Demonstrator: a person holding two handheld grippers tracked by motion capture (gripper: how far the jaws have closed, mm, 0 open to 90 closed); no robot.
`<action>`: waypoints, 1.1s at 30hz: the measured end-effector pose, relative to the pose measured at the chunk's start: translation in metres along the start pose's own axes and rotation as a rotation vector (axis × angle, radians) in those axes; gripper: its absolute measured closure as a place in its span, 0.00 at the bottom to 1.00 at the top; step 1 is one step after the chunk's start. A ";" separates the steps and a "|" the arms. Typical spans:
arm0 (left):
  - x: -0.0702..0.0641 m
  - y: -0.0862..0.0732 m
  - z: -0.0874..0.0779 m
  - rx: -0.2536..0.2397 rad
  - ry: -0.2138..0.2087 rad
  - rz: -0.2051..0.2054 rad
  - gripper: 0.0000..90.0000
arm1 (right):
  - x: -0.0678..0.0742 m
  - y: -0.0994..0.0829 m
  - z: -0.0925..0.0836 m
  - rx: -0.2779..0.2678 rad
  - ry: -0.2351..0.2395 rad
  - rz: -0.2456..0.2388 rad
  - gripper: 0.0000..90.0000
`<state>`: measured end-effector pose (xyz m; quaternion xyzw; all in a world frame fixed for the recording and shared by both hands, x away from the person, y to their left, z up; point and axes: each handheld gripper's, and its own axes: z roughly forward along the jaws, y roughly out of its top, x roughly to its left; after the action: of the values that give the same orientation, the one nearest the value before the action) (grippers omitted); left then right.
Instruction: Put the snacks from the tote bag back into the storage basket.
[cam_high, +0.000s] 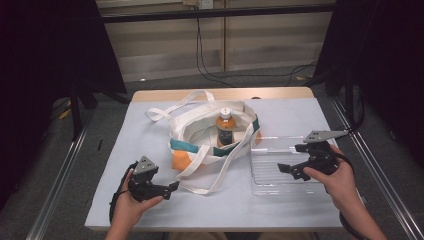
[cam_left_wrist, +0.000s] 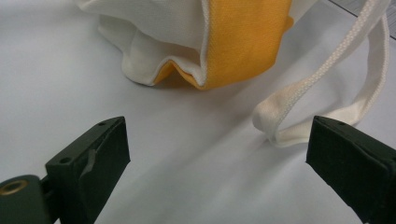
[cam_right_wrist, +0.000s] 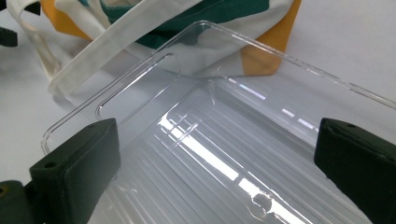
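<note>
High view: both grippers, left (cam_high: 172, 187) and right (cam_high: 281, 168), hover wide open and empty, flanking the white canvas tote bag (cam_high: 200, 145) holding an upright orange-labelled bottle (cam_high: 225, 128), likely for unpacking into the clear ribbed plastic tray (cam_high: 265, 175).

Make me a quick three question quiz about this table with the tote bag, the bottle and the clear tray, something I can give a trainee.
1. True or false: the bottle lies flat in the clear tray.
2. Which gripper hovers over the clear tray? A) left gripper B) right gripper
3. Fill in: the left gripper points at a loop of the tote bag's white ____.

Key
1. False: it stands upright inside the open tote bag.
2. B: the right gripper is above the tray with jaws apart and nothing between them.
3. Strap; it lies on the table ahead of the open jaws, untouched.
</note>
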<state>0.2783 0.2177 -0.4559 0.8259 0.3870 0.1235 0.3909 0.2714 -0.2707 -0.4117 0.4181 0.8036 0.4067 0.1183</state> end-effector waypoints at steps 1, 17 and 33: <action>0.001 0.000 0.000 0.001 0.001 -0.002 0.06 | 0.001 0.000 0.000 0.008 -0.003 -0.005 0.01; 0.002 0.001 0.001 0.001 0.003 0.005 0.06 | 0.010 0.021 0.013 0.057 0.002 -0.032 0.02; 0.003 0.001 0.000 0.012 -0.004 0.018 0.06 | 0.017 0.064 0.027 0.096 0.037 -0.067 0.04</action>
<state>0.2810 0.2198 -0.4557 0.8320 0.3793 0.1232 0.3857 0.3123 -0.2221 -0.3779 0.3887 0.8377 0.3713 0.0969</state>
